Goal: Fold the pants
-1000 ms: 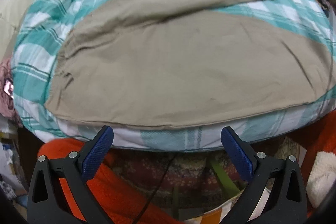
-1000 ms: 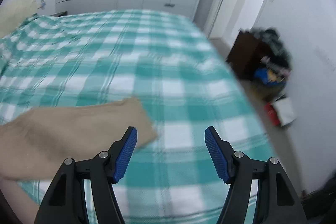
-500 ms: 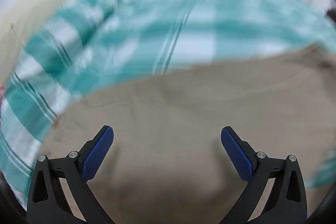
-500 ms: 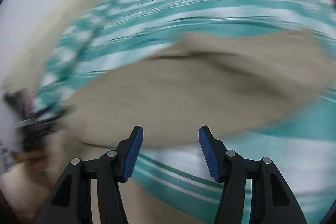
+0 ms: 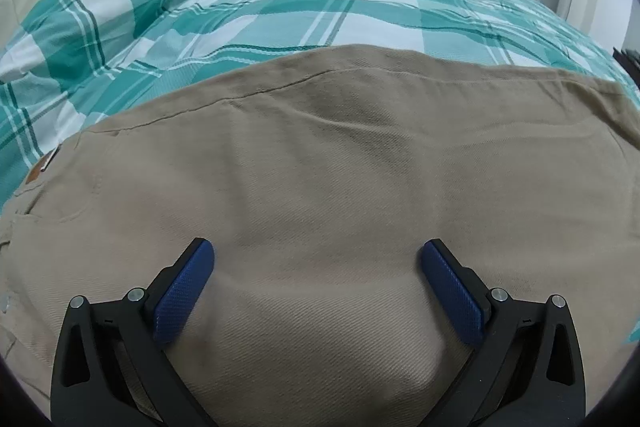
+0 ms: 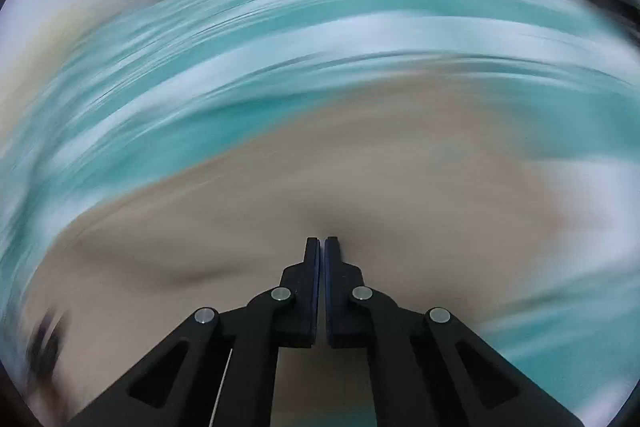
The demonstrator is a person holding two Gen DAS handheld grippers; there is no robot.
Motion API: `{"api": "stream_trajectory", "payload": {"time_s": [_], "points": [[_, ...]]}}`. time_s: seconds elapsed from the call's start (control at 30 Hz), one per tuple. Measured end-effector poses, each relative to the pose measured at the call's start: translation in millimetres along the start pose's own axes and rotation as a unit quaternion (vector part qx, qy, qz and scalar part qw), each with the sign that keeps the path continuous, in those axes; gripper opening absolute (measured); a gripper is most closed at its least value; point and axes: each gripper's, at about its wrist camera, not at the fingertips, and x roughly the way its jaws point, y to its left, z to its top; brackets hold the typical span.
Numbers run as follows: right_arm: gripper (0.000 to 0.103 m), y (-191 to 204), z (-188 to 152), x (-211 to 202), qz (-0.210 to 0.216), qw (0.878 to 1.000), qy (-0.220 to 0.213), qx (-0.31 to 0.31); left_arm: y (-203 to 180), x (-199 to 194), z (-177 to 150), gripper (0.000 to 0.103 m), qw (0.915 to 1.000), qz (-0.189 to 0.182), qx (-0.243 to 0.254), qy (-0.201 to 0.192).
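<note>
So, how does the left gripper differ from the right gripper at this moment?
The left gripper has its jaws spread wide above the khaki pants; the right gripper has its jaws closed together, apparently pinching that fabric. The left wrist view is sharp, while the right wrist view is smeared by motion blur. Both have black frames with blue pads, and both are over the pants on the teal plaid bedspread.

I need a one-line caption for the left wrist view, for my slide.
Open left tool low over tan pants spread on a teal plaid bedspread.
</note>
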Motion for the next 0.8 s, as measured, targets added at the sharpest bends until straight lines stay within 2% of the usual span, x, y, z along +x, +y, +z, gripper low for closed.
{"api": "stream_trajectory", "payload": {"time_s": [0.03, 0.1, 0.13, 0.23, 0.27, 0.3, 0.33, 0.4, 0.5, 0.53, 0.6, 0.63, 0.67, 0.7, 0.73, 0.77, 0.8], "points": [[0.007, -45.4, 6.2, -12.3, -0.036, 0.997, -0.022, 0.065, -1.6, 0.2, 0.3, 0.102, 1.0000, 0.000, 0.000, -0.001], [0.018, -87.9, 7.3, -28.8, -0.040, 0.990, -0.046, 0.127, -2.6, 0.4, -0.3, 0.102, 1.0000, 0.001, 0.000, -0.002], [0.022, -101.7, 5.1, -31.0, -0.019, 0.988, -0.047, 0.143, -3.1, 0.2, -0.6, 0.102, 1.0000, 0.001, 0.001, -0.003], [0.026, -112.7, -6.1, -11.4, 0.096, 0.980, 0.000, 0.174, -3.6, -0.1, -1.1, 0.102, 1.0000, 0.002, 0.001, -0.005], [0.032, -109.9, -6.6, -5.6, 0.119, 0.976, 0.006, 0.180, -3.8, -0.3, -1.4, 0.102, 1.0000, 0.002, 0.001, -0.005], [0.033, -103.2, -8.6, -0.8, 0.131, 0.975, 0.005, 0.182, -3.9, -0.3, -1.4, 0.102, 1.0000, 0.003, 0.001, -0.006], [0.033, -96.7, -8.6, 2.7, 0.133, 0.975, 0.000, 0.178, -3.9, -0.2, -1.2, 0.102, 1.0000, 0.003, 0.001, -0.005], [0.003, -73.4, 0.7, 2.3, 0.113, 0.981, -0.013, 0.155, -3.9, 0.0, -1.3, 0.102, 1.0000, 0.003, 0.001, -0.005], [0.003, -73.8, -6.0, -27.4, 0.102, 0.985, -0.059, 0.124, -4.0, 0.4, -1.6, 0.102, 1.0000, 0.001, 0.001, -0.005], [0.004, -78.9, -13.6, -29.9, 0.074, 0.989, -0.056, 0.113, -4.0, 0.8, -1.5, 0.102, 1.0000, 0.001, 0.000, -0.004], [0.018, -89.8, -19.3, -12.5, 0.020, 0.995, -0.017, 0.095, -4.1, 0.9, -1.0, 0.102, 1.0000, 0.001, 0.001, -0.003], [0.019, -93.9, -27.8, -10.7, 0.012, 0.996, -0.009, 0.092, -4.2, 0.9, -0.6, 0.102, 1.0000, 0.001, 0.001, -0.002], [0.032, -99.6, -32.6, -18.7, 0.008, 0.995, -0.017, 0.099, -4.7, 0.9, 0.3, 0.102, 1.0000, 0.003, 0.002, 0.001], [0.041, -103.0, -36.4, -32.5, -0.025, 0.993, -0.026, 0.109, -5.0, 0.8, 1.1, 0.102, 1.0000, 0.004, 0.003, 0.002], [0.057, -102.5, -39.9, -44.1, -0.046, 0.992, -0.036, 0.109, -5.7, 0.4, 2.0, 0.102, 1.0000, 0.006, 0.005, 0.005], [0.059, -98.6, -47.3, -64.3, -0.051, 0.992, -0.055, 0.099, -5.9, 0.2, 2.7, 0.102, 0.9999, 0.008, 0.006, 0.007], [0.059, -91.7, -55.1, -80.1, -0.038, 0.994, -0.066, 0.082, -6.4, -0.2, 3.2, 0.102, 0.9999, 0.009, 0.007, 0.008]]}}
